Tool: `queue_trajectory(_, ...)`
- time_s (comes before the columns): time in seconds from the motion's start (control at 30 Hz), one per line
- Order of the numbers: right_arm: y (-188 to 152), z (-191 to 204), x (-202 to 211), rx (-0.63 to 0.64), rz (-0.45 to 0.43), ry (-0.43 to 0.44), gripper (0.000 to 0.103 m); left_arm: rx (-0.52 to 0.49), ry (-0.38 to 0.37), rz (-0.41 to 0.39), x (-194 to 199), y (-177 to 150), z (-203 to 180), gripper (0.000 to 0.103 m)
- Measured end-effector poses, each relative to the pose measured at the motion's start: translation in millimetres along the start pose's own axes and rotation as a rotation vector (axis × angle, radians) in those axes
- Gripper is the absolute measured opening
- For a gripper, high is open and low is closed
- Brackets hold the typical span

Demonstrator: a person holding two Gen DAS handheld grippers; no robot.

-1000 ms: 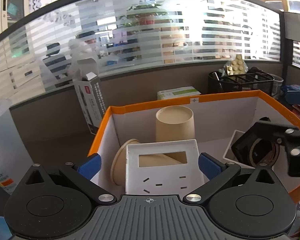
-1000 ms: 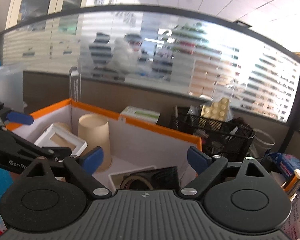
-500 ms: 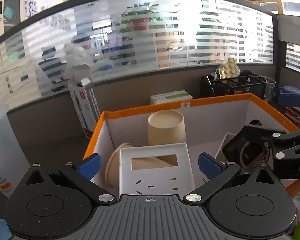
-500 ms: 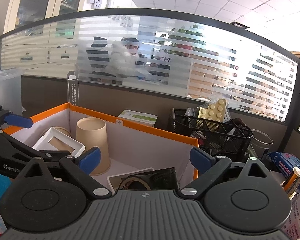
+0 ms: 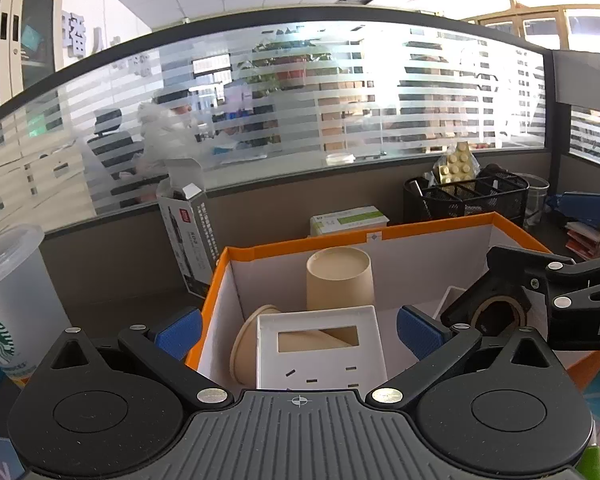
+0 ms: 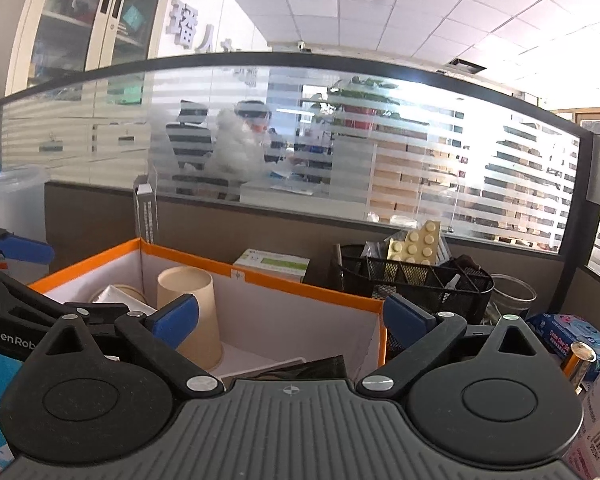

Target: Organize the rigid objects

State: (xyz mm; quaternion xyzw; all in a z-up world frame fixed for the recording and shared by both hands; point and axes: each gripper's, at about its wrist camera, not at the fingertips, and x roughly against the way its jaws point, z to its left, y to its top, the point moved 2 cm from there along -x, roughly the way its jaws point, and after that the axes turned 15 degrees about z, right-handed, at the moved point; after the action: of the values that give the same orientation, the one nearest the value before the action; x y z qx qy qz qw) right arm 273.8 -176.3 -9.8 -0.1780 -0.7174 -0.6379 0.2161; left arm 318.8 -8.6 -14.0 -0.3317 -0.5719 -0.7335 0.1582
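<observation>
Far left of the left claw (image 5: 298, 330) stands one clear cup (image 5: 10, 280) with a green logo, cut off at the edge. Ahead and to the left, a tall open carton (image 5: 190, 232) leans by the wall. The left claw is spread wide with nothing pinched. Between its blue pads (image 5: 178, 336) sits the orange-edged box (image 5: 340, 236). Inside the box are two paper cups: one (image 5: 340, 280) stands upside down straight ahead, one (image 5: 246, 346) lies on its side, half hidden behind a white plate with a window (image 5: 318, 350) close in front of the claw. To the right in the box lies a tape roll (image 5: 498, 314) in a black holder, partly covered by the right claw's arm. Past the box are a green-and-white pack (image 5: 348, 218) and one black mesh basket (image 5: 466, 198) with a yellow pill sheet (image 5: 458, 164) sticking up.

The right claw (image 6: 292, 316) is spreading wider, with nothing between its pads. The upside-down cup stands just behind its left pad (image 6: 174, 318). The tape roll below it is mostly hidden by the claw body. Right of the claw lies a blue packet (image 6: 572, 334). What the shiny gold thing (image 6: 578, 360) beside it is, I cannot tell.
</observation>
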Motion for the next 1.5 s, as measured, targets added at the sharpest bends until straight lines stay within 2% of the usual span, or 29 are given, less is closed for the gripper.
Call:
queue_trajectory(0.43,-9.1,17.8,39.5,-0.009,-0.05,-0.001,0.103,0.044,-0.002,-0.041,35.9,-16.0,8.3,0.103)
queue_trajectory(0.93,-15.3,35.9,115.4,-0.011,-0.161,-0.046,0.103,0.074,-0.024,-0.152,104.7,-30.9,12.3,0.103)
queue_trajectory(1.5,-18.3,41.3,133.6,-0.001,-0.18,-0.058,0.103,0.066,-0.02,-0.178,123.6,-33.5,10.4,0.103)
